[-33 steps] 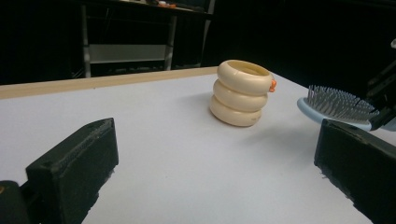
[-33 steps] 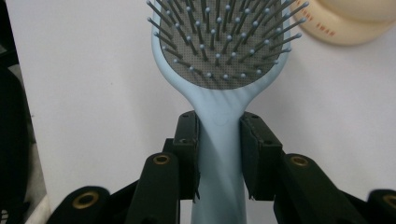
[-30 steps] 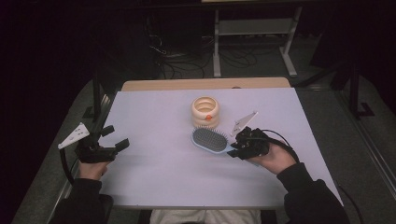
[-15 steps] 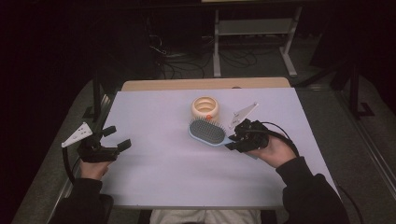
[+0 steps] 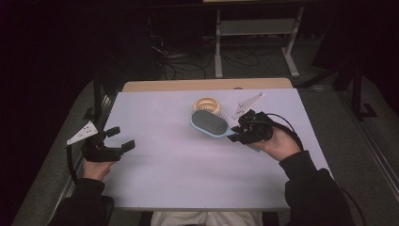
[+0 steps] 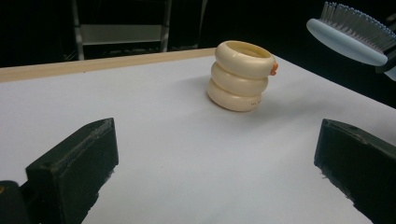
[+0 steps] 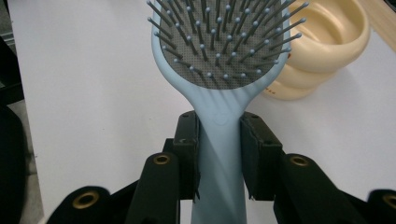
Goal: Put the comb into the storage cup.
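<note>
My right gripper point(image 5: 237, 133) point(image 7: 218, 154) is shut on the handle of a light blue hairbrush point(image 5: 210, 123) point(image 7: 219, 51), which hangs above the table with its bristles facing up. The brush head reaches over toward a cream ribbed cup point(image 5: 207, 104) point(image 7: 322, 51) point(image 6: 242, 74) standing at the table's far middle. In the left gripper view the hairbrush point(image 6: 348, 32) floats at the upper right. My left gripper point(image 5: 123, 140) point(image 6: 212, 172) rests near the table's left edge, open, with nothing between its jaws.
A white sheet covers the table point(image 5: 188, 165), with a wooden strip point(image 5: 207, 85) along its far edge. Beyond it stand a metal frame point(image 5: 254, 33) and cables point(image 5: 174, 59) on the dark floor. Bare table lies between the two hands.
My right gripper has lifted the hairbrush off the table and carried it toward the cup; its head now overlaps the cup in the high view. The left hand has stayed put.
</note>
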`<state>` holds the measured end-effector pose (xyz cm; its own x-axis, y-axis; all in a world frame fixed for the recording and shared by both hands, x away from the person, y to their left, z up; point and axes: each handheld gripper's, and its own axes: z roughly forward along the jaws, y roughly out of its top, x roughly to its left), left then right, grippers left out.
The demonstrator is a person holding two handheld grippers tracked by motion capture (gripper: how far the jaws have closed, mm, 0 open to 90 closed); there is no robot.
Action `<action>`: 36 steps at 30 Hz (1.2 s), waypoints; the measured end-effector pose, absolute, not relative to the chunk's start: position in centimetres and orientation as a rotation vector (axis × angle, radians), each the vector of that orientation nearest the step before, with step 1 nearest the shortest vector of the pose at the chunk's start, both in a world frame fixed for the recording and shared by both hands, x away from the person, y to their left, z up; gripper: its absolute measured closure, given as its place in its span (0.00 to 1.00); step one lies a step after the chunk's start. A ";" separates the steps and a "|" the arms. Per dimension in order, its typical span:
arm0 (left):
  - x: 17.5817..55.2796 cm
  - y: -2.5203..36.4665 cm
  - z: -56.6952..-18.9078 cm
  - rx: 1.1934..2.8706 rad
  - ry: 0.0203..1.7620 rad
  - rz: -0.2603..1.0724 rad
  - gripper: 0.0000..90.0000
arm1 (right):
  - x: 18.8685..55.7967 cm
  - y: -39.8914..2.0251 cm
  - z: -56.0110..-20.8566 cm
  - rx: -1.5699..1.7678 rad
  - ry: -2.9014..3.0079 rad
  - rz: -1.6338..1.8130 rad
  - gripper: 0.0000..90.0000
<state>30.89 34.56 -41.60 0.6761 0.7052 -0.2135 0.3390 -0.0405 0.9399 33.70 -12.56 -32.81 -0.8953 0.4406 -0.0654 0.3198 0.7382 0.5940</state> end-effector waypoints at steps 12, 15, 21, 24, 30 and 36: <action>31.7 33.8 -40.0 1.704 0.827 0.331 0.00 | 35.2 -12.7 -30.6 0.612 2.681 0.892 0.76; 32.0 33.3 -39.3 1.711 0.813 0.327 0.00 | 35.4 -12.5 -30.3 0.604 2.676 0.898 0.76; 33.1 31.8 -37.8 1.743 0.764 0.315 0.00 | 35.9 -12.1 -29.9 0.596 2.670 0.899 0.76; 33.7 30.9 -37.4 1.758 0.748 0.298 0.00 | 36.1 -11.9 -29.8 0.589 2.667 0.901 0.76; 34.6 29.5 -36.8 1.742 0.733 0.259 0.00 | 36.5 -11.5 -29.5 0.576 2.654 0.903 0.76; 35.6 28.5 -36.0 1.716 0.733 0.236 0.00 | 36.8 -11.2 -29.4 0.577 2.643 0.904 0.76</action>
